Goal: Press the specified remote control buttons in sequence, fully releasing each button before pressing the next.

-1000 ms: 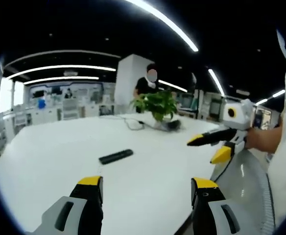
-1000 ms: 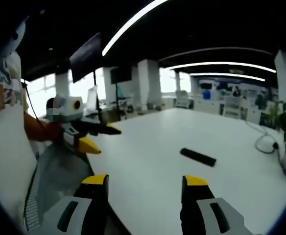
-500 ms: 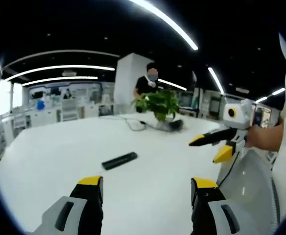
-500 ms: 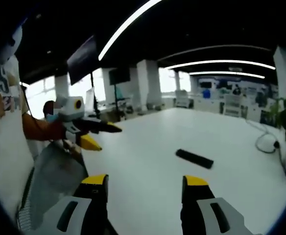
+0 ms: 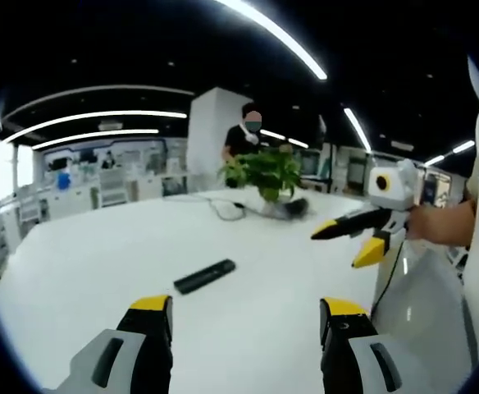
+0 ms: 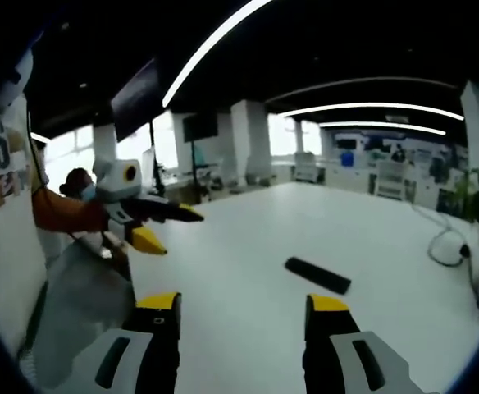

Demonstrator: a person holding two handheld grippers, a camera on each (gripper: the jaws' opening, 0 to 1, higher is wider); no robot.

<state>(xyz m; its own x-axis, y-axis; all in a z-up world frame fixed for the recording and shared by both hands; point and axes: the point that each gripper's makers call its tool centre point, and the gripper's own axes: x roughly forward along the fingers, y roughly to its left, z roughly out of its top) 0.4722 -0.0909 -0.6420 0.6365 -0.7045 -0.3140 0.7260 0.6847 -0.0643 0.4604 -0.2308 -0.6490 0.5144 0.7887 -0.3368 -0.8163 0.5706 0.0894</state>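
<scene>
- Remote control (image 5: 204, 277): black, slim bar lying flat on the white table (image 5: 84, 246), alone on open surface with nothing touching it. In the right gripper view the same remote control (image 6: 317, 275) lies just beyond that gripper's jaws.
- Left gripper (image 5: 247, 308): yellow-tipped jaws set wide apart, nothing between them; held above the table on the near side of the remote control, not touching it. It also shows in the right gripper view (image 6: 164, 225), off to the left of the remote control, jaws parted and empty, held by a person's hand.
- Right gripper (image 6: 244, 304): jaws spread wide and empty, short of the remote control. In the left gripper view (image 5: 354, 238) it hangs to the right of the remote control, well apart from it.
- Potted plant (image 5: 266, 172): green, on the table beyond the remote control.
- Cable (image 5: 223, 205): on the table beside the plant, beyond the remote control.
- Person (image 5: 244, 139): standing behind the plant, past the table's far edge.
</scene>
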